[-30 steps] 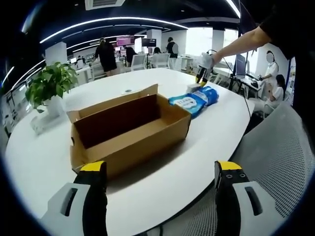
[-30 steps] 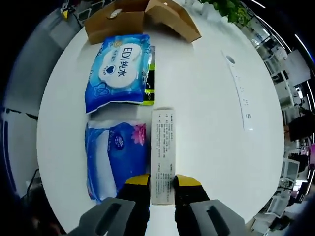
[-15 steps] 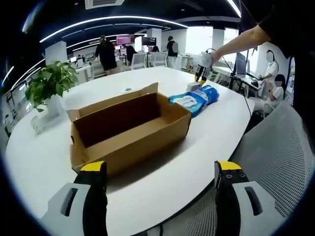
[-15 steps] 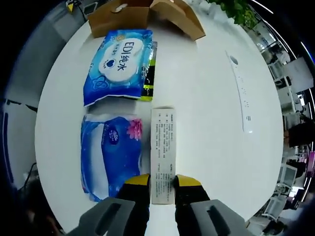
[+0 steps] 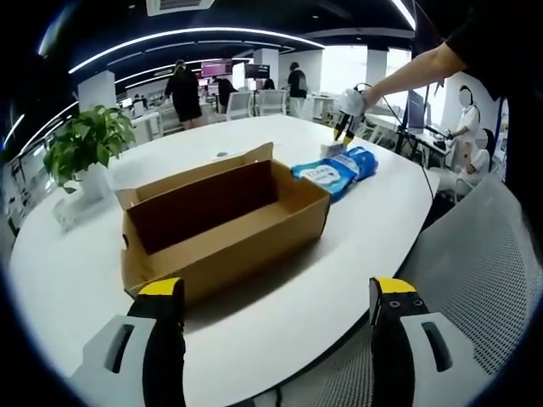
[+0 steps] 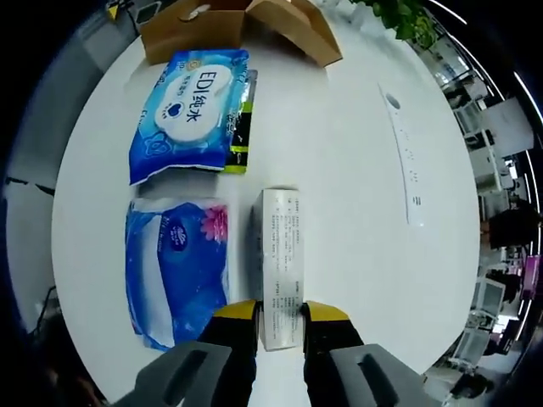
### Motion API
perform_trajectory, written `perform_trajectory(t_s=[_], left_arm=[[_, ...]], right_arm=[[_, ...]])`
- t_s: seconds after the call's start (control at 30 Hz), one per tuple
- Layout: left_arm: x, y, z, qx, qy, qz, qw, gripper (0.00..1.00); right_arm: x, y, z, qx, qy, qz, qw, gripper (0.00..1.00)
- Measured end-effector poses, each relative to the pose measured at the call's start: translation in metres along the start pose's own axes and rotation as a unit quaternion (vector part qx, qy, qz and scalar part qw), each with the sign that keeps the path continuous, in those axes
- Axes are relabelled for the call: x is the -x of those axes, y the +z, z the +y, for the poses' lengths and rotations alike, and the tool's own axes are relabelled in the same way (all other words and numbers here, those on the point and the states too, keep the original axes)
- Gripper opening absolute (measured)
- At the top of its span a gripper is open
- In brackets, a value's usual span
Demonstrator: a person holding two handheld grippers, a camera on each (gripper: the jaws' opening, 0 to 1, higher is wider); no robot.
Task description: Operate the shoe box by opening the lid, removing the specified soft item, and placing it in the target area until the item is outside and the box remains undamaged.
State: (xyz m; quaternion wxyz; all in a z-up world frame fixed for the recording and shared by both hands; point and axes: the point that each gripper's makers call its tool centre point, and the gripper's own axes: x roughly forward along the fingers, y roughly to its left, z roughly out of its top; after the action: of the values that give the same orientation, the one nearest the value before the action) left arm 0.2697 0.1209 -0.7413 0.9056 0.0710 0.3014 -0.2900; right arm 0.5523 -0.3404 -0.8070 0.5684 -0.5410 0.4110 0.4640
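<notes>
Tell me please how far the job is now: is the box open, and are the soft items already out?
Done: the cardboard box stands open, seemingly undamaged, and two blue soft packs lie outside it on the white table. In hand: the right tool is shut on a narrow white carton, beside the packs. The left tool is open, holding nothing. Left: release the carton, if this is its target spot.
</notes>
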Motion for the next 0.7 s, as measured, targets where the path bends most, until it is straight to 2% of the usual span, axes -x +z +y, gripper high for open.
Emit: perform_trajectory(t_s=[0.23, 0.43, 0.7], left_arm=[[0.0, 0.0, -0.001, -0.003, -0.002, 0.001, 1.0, 0.94], [0.0, 0.002, 0.0, 0.0, -0.001, -0.007, 1.0, 0.94], [0.002, 0.006, 0.001, -0.002, 0.0, -0.017, 0.9998, 0.95]], right_arm=[[0.001, 0.005, -0.003, -0.024, -0.017, -0.012, 0.9995, 0.21], [0.008, 0.015, -0.003, -0.061, -0.029, -0.031, 0.9973, 0.24], [0.019, 0.026, 0.002, -0.095, -0.038, -0.048, 0.9936, 0.34]])
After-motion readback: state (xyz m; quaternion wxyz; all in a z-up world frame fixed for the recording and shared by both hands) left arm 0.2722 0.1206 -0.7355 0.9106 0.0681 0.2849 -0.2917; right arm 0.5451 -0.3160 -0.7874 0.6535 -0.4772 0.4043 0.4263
